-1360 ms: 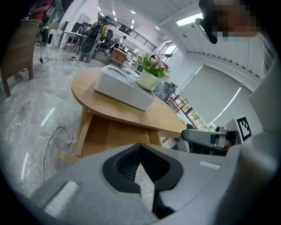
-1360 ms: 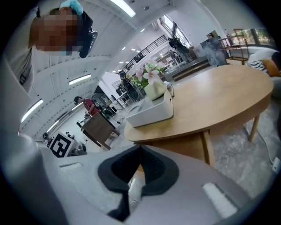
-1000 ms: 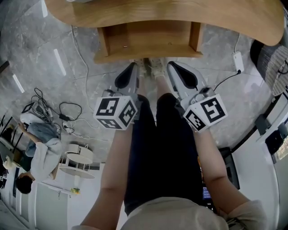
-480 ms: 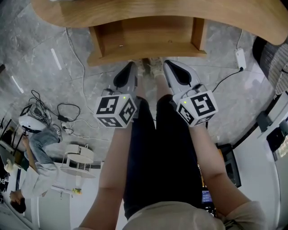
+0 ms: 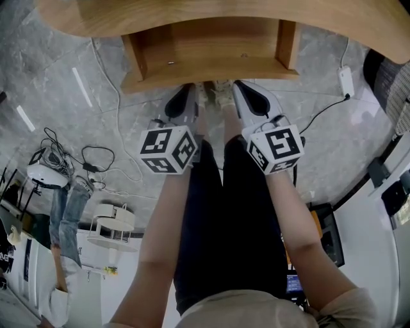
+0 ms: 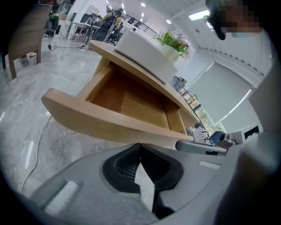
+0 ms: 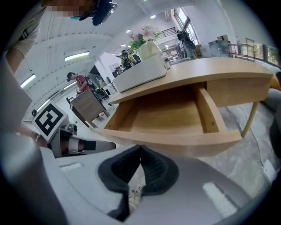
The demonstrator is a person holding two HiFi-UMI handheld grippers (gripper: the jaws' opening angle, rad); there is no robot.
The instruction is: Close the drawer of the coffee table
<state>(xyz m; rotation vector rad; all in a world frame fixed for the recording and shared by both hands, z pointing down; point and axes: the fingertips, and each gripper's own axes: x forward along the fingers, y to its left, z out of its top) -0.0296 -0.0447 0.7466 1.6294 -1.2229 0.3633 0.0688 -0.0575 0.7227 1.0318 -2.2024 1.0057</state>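
The wooden coffee table [image 5: 211, 16] runs across the top of the head view, its drawer [image 5: 211, 54] pulled out toward me and empty inside. Both grippers point at the drawer's curved front panel [image 6: 109, 125]. My left gripper [image 5: 189, 87] is shut with nothing in it, its tip just short of the panel's left half. The right gripper [image 5: 237, 84] is shut and empty too, right at the panel [image 7: 175, 140]. I cannot tell whether either tip touches the wood. In both gripper views the jaws meet at the tip [image 6: 139, 145] [image 7: 140, 147].
My legs and shoes [image 5: 214, 96] are between the grippers. Cables [image 5: 96, 157] and a white power strip [image 5: 346, 80] lie on the marble floor. A small white round stand [image 5: 112, 224] and a person [image 5: 64, 211] are at the left. A white box [image 7: 140, 72] and flowers sit on the table.
Both grippers have moved forward, closer to the drawer's front panel, and nearer each other. The drawer stays open. The person at the left has walked toward the lower left.
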